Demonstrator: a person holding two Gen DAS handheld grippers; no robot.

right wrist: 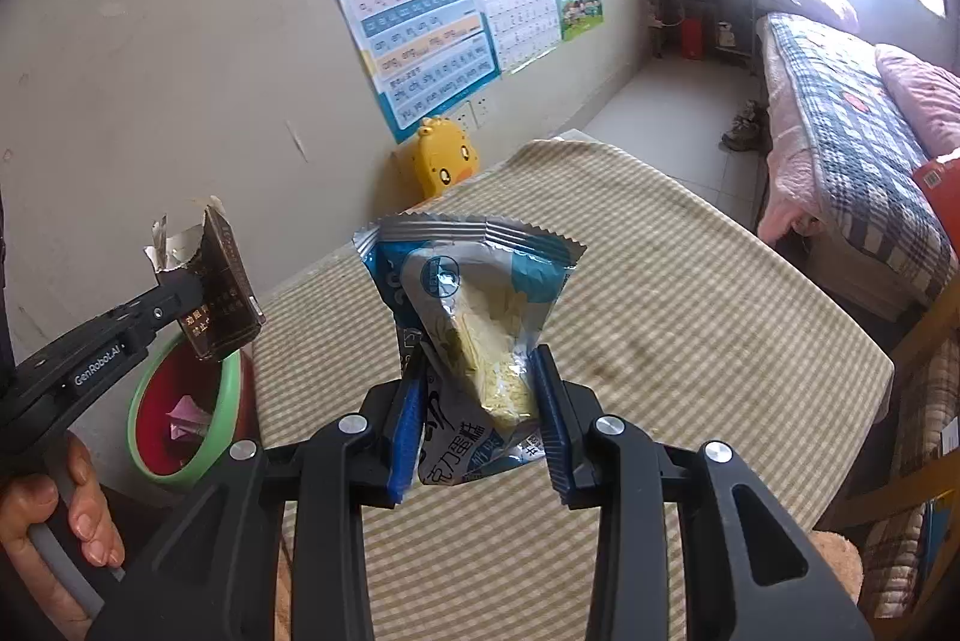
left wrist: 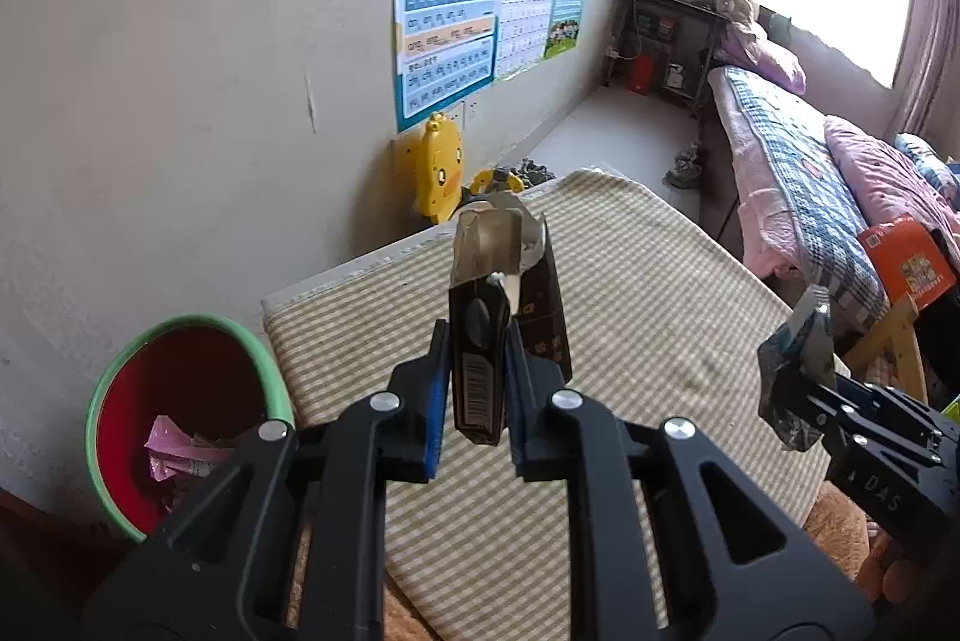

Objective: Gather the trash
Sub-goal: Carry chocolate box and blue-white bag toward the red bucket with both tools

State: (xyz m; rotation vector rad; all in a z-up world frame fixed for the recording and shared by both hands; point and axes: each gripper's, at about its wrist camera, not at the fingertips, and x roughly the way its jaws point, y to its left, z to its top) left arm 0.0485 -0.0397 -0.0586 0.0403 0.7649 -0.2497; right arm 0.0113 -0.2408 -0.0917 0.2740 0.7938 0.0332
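the left gripper (left wrist: 474,383) is clamped on a dark cigarette pack (left wrist: 501,335) at frame centre, above the checked table cloth (left wrist: 630,341). the right gripper (right wrist: 480,413) pinches a blue cake wrapper (right wrist: 474,317). the red bin (left wrist: 174,419) sits lower left.

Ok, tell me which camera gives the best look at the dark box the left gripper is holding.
The right wrist view. There the dark box shows side-on with its torn foil top and printed face, clamped in the left gripper above the bin. The left wrist view shows it edge-on between the blue pads, mostly the barcode side.
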